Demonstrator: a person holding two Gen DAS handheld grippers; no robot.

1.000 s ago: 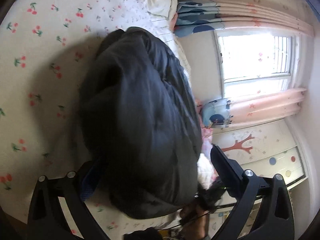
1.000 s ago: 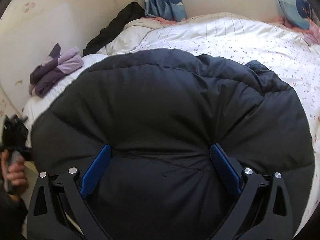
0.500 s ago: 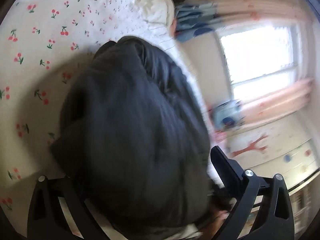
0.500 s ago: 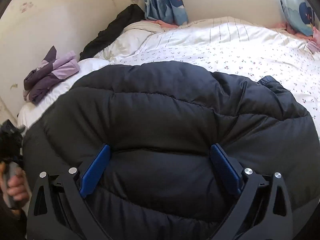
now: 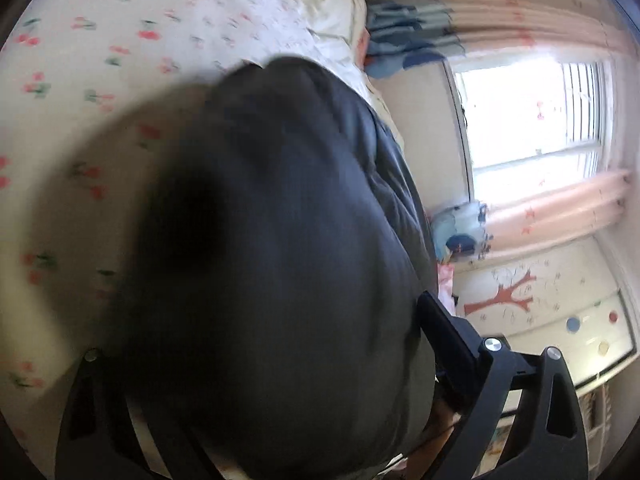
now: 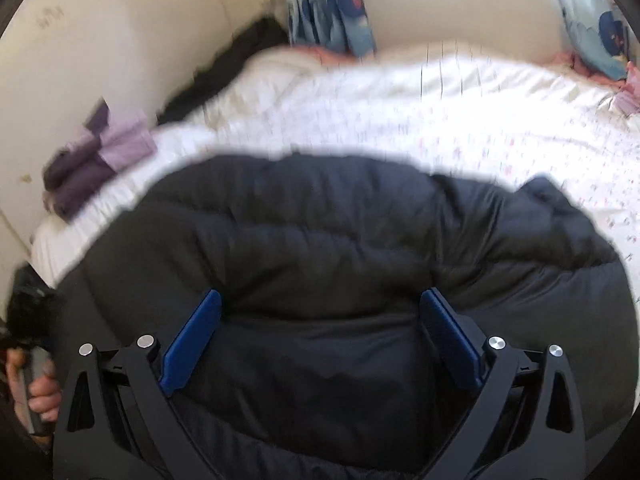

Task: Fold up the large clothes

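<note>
Nearest in the right wrist view, the right gripper (image 6: 320, 336) is seen with its blue-padded jaws spread wide over the black puffer jacket (image 6: 340, 280), which is bunched on the bed (image 6: 480, 120). At the left edge a hand (image 6: 38, 392) is seen on a handle. In the blurred left wrist view, the left gripper (image 5: 280, 360) is largely covered by the jacket; whether its jaws are pinching it cannot be told. Farther left, folded purple clothes (image 6: 92, 160) are laid near the wall; curtains (image 6: 332, 8) are hung beyond.
</note>
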